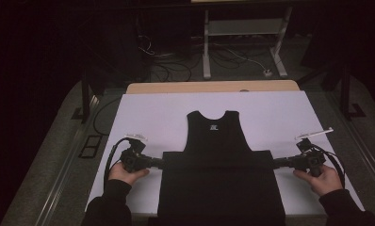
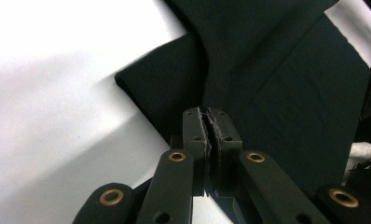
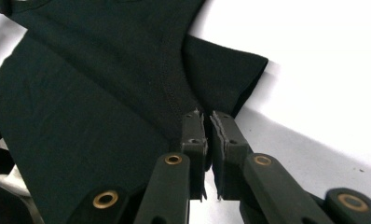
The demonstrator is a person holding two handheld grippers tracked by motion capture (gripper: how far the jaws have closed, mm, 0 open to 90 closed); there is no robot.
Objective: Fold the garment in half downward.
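A black T-shirt lies near the white board's front edge; left gripper and right gripper clamp its sides. Lifting evenly should keep the fold straight.

A white sheet covers the counter, whose bare wooden edge shows along the far side. Beyond it, on the dark floor, stands a white metal frame amid tangled cables.

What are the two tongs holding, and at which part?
Both hold the black shirt: left tongs pinch its left edge, right tongs its right edge, near the sleeve seams.
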